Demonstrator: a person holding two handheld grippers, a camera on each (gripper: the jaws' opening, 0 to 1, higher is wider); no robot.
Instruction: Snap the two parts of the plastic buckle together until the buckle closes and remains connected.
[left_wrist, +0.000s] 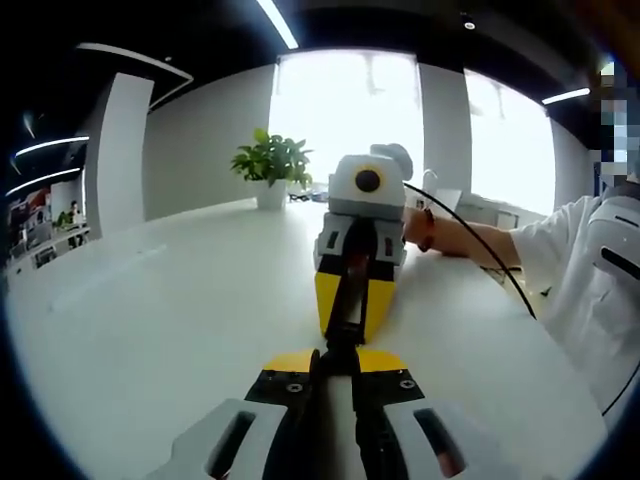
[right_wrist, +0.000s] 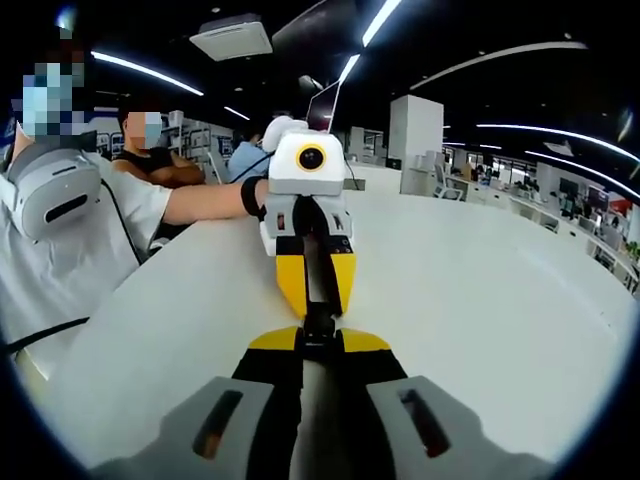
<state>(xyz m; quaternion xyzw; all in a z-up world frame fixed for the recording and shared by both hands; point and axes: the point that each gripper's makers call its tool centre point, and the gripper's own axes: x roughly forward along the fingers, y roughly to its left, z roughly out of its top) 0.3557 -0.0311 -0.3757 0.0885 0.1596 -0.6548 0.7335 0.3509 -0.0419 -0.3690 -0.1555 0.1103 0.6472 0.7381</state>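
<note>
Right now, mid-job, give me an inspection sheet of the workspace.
Surface: white table, bare.
Job's things: black buckle stretched between the two grippers; whether it has latched cannot be told.
Clutter: nothing seen near the work.
Grippers: left gripper and right gripper face each other tip to tip, each shut on the buckle.
Cables: black cable trailing from the right gripper toward the person.
Surroundings: potted plant at the far table edge; bright window; open office with seated people.

A wide white table (left_wrist: 150, 330) lies bare around both grippers. A potted plant (left_wrist: 270, 168) stands at its far edge, and a seated person (right_wrist: 60, 230) borders one side.
</note>
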